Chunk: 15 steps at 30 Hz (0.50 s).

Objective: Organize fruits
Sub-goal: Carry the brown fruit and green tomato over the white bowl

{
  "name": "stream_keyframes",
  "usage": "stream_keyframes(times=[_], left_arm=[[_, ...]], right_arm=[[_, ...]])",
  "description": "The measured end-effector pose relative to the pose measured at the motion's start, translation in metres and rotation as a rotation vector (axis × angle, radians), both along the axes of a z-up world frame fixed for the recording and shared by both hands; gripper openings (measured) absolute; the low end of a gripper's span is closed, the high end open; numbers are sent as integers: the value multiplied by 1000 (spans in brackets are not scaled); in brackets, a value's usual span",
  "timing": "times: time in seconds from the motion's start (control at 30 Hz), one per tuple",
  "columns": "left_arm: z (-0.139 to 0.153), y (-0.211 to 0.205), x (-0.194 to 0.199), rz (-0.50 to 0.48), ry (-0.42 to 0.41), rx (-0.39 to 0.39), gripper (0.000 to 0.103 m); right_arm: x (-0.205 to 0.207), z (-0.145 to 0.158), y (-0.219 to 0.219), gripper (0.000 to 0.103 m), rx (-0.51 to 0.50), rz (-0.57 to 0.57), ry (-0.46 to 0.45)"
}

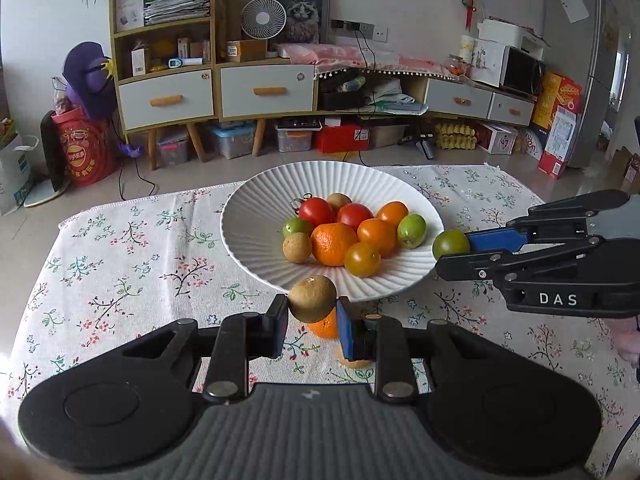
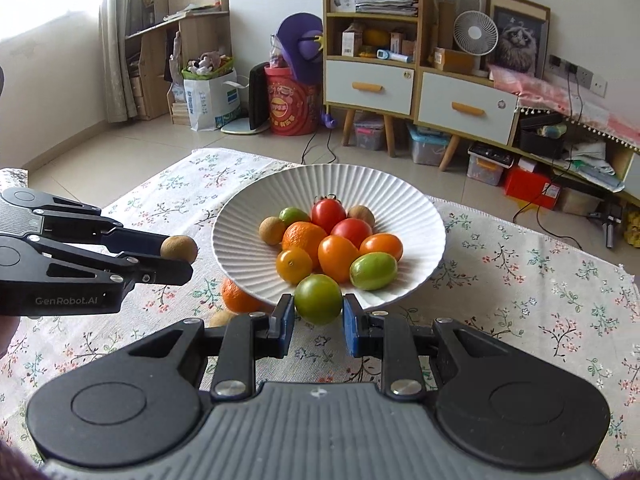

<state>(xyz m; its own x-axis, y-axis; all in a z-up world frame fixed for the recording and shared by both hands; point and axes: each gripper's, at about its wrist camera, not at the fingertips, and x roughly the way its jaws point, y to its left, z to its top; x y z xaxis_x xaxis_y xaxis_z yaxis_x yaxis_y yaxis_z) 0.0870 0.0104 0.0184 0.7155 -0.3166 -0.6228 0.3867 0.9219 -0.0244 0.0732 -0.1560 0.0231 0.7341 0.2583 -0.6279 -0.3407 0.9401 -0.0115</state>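
Holding small, light, round fruit across the middle, keep pressure gentle: your left gripper (image 1: 312, 316) jaws clamp a firm brown longan (image 1: 312, 298), your right gripper (image 2: 318, 312) jaws a smooth, bruisable green tomato (image 2: 318, 298), both at the near rim of the white ribbed plate (image 2: 248, 216).

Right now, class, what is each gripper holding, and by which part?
The left gripper clamps a brown longan across its sides. The right gripper clamps a green tomato across its sides, too.
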Motion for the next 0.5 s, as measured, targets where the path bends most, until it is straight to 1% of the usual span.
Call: stream_keyframes(times=[0.17,0.33,0.5], left_arm=[[4,-9,25,19,15,3,20],[4,-8,62,60,65,-55,20],[-1,-1,93,108,128,-119,20]], right_arm=[[23,4,-10,23,0,-49,-23],[48,5,-22,23,22,-87,-34],[70,-3,-33,23,68,-120,-25]])
